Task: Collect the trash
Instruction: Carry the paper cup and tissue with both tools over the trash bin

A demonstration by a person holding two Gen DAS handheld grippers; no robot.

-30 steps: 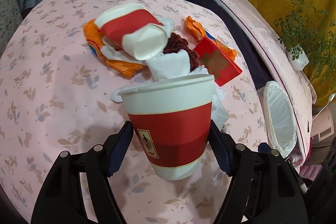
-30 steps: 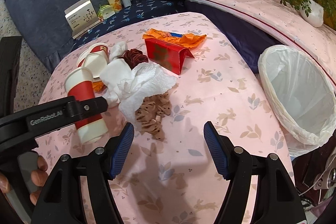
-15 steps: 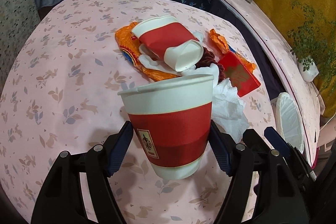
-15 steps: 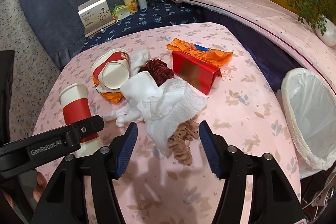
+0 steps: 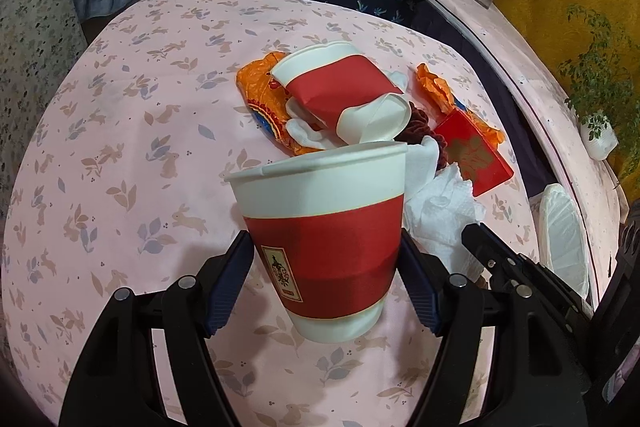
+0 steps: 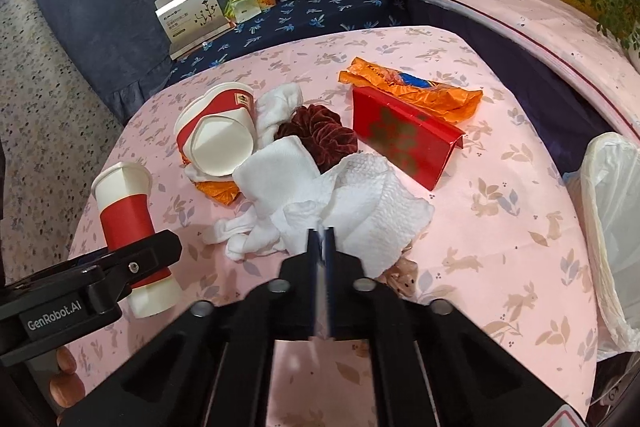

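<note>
A counter (image 6: 520,211) draped in pink rabbit-print cloth fills both views, its litter heaped at centre frame and a white-lined trash bin (image 6: 612,227) standing off its edge at the right. Bare cloth lies open across the lower right of the right wrist view, the likeliest clear path to that bin; the counter's rim falls away just before it, so anything let go early would probably land on the floor. The left hand-held gripper (image 5: 324,267) holds an upright red-and-white paper cup (image 5: 324,239) clamped between its blue pads, low in the frame; squeezed harder, the thin wall could buckle and slip. The right hand-held gripper (image 6: 320,267) has its jaws fully together at the near edge of the crumpled white paper towel (image 6: 360,211), centre frame; whether any paper is pinched cannot be told. If so, lifting could drag along the brown scrunchie (image 6: 404,277) under the towel.
</note>
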